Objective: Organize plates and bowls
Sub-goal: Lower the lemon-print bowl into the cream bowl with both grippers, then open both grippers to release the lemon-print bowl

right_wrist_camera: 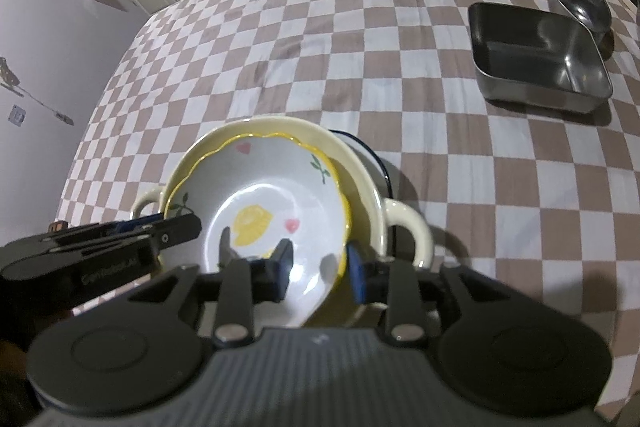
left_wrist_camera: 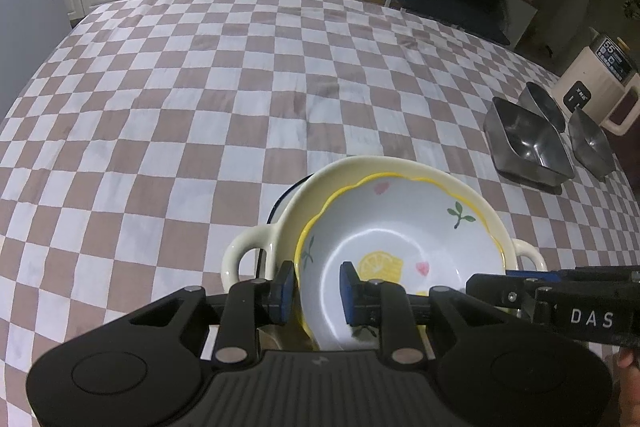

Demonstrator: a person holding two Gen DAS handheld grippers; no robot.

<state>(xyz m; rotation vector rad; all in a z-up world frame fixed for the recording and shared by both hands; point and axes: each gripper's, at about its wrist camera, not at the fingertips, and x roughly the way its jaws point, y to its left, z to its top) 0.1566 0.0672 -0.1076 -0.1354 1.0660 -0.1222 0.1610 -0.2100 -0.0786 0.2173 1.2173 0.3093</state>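
**A:** How far along is the tidying, starting from the left?

**B:** The left hand-held gripper (left_wrist_camera: 316,291) is straddling the near-left rim of the lemon-patterned dish (left_wrist_camera: 400,247), one pad outside and one inside. The jaws are narrowly parted; I cannot tell whether the pads are actually pressing on the rim.

**A:** And where is that dish sitting?

**B:** It is lying tilted inside the cream two-handled bowl (left_wrist_camera: 384,171), and a dark-rimmed plate (left_wrist_camera: 280,205) is peeking out from underneath. So three pieces are already nested, on the checkered cloth (left_wrist_camera: 200,87) covering the desk.

**A:** The other hand?

**B:** The right hand-held gripper (right_wrist_camera: 318,275) is at the dish's near-right rim with its jaws spread; the rim is passing between the pads with a gap showing, so it looks to be letting go.

**A:** What's left?

**B:** Further right, the square steel tray (right_wrist_camera: 540,67) and the steel bowl (right_wrist_camera: 580,3) just behind it are standing loose, and a third steel dish (left_wrist_camera: 592,143) is sitting just beside them. I would guess those are waiting to be stacked.
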